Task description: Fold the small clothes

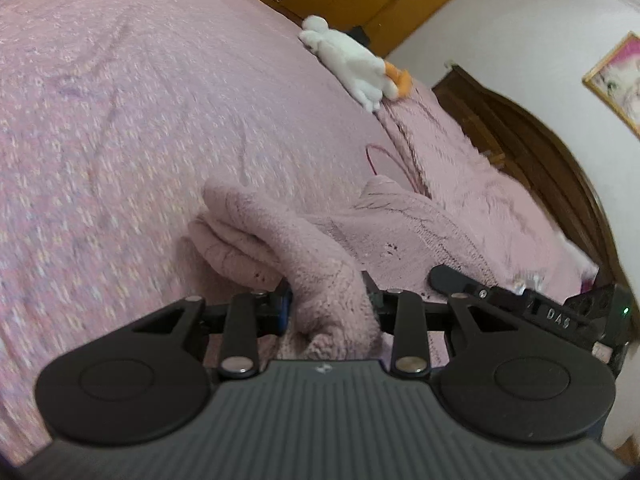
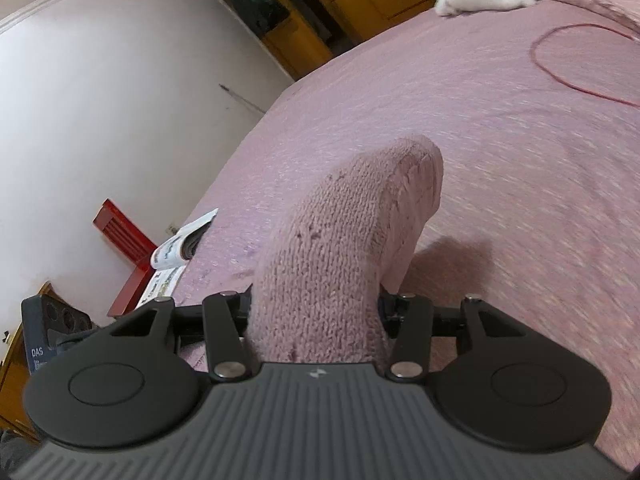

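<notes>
Pink knitted garment (image 1: 320, 248): bunched on the pink bedspread (image 1: 120, 120), one end clamped in your left gripper (image 1: 326, 300), another in your right gripper (image 2: 316, 300), both jaws part-closed on fabric. Lift evenly, keep tension, lay edges aligned
</notes>
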{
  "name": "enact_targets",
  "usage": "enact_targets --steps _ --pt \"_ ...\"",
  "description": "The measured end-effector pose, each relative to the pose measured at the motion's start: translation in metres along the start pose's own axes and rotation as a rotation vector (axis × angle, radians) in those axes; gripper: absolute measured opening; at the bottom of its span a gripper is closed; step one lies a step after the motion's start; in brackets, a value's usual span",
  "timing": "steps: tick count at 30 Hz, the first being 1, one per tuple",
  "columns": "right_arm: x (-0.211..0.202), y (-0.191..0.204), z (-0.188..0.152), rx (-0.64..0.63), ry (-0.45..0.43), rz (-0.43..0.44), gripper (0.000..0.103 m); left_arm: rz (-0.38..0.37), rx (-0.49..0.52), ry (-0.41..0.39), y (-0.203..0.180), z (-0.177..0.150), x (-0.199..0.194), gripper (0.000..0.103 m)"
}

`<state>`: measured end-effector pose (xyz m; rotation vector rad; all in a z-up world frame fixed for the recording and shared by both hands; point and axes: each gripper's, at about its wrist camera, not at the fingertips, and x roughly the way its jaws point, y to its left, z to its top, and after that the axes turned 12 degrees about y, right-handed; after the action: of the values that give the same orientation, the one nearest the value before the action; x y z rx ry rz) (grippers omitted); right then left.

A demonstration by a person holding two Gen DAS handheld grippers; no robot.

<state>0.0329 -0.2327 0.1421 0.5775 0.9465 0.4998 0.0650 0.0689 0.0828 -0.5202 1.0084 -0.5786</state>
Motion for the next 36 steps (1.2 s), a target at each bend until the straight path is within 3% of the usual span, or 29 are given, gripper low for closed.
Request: enact_targets --steps 3,8,12,25,31,34,36 --pt "-0.006 -0.021 -0.025 0.032 0.017 -0.034 0.054 0.029 0.018 0.036 0.002 -0.022 0.018 0.034" --pt "0.008 -0.064 -0.064 0.102 0.067 -0.118 0.056 0.143 0.030 0.083 0.018 -0.058 0.043 0.037" --pt "0.016 -0.082 -0.085 0.134 0.063 -0.111 0.064 0.118 -0.015 0.072 0.030 -0.068 0.042 0.042" --pt "-0.019 -0.058 -0.109 -0.037 -0.026 -0.214 0.085 0.275 0.090 0.006 -0.010 -0.082 0.015 0.039" --pt "-0.045 -0.040 -0.137 -0.113 -0.095 -0.266 0.096 0.393 0.147 -0.040 -0.033 -0.104 -0.004 0.047" --pt "-0.053 -0.035 -0.155 -0.153 -0.110 -0.297 0.099 0.443 0.162 -0.056 -0.040 -0.119 -0.005 0.066" --pt "-0.054 -0.030 -0.166 -0.175 -0.117 -0.318 0.102 0.480 0.187 -0.069 -0.046 -0.130 -0.002 0.069"
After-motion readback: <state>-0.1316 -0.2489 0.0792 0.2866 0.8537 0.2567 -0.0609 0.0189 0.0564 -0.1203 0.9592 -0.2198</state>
